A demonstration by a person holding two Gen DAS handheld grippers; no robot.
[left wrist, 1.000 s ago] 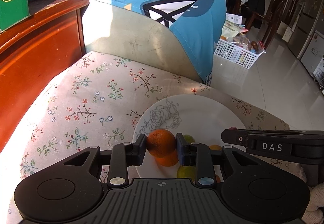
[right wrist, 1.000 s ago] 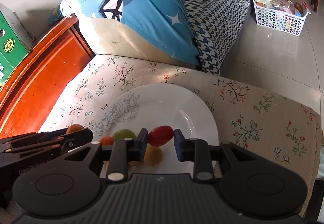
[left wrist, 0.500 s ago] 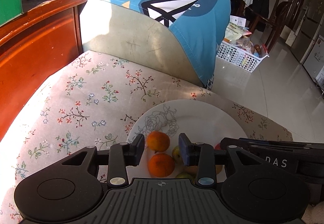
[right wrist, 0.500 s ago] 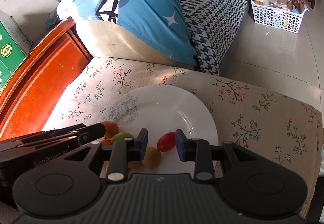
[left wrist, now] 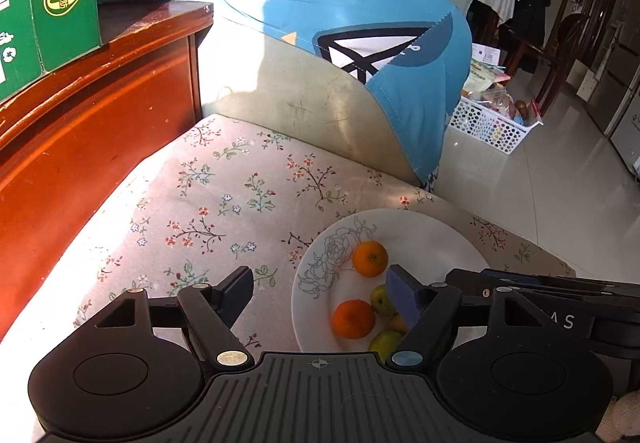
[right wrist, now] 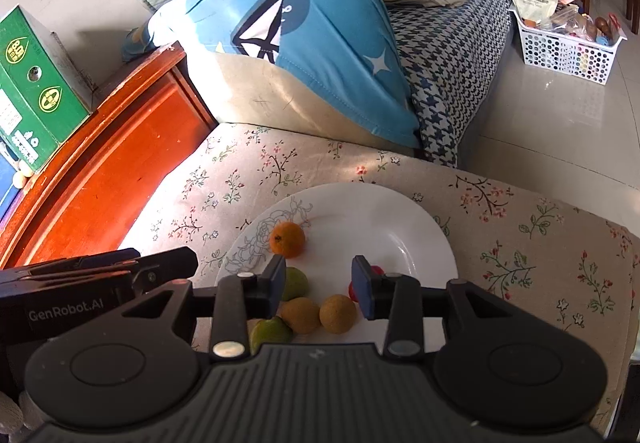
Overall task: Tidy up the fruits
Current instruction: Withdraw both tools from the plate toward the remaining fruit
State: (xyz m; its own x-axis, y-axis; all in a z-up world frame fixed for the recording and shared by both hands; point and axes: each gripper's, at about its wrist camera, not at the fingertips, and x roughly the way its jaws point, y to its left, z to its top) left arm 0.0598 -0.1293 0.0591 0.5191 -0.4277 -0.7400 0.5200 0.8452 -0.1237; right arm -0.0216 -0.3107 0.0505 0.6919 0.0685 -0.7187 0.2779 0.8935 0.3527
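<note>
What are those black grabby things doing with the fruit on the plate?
A person is sorting fruit onto a white plate with a drawn rose on a flowery cushion, using two black hand-held grippers. The left gripper has just been opening and holds nothing; a small orange tangerine lies on the plate beyond it. The right gripper has just been opening too, and the little red tomato sits on the plate beside its finger. Both are empty.

Small oranges (left wrist: 370, 258), green fruits (right wrist: 294, 283) loose on white plate (right wrist: 400, 219).
</note>
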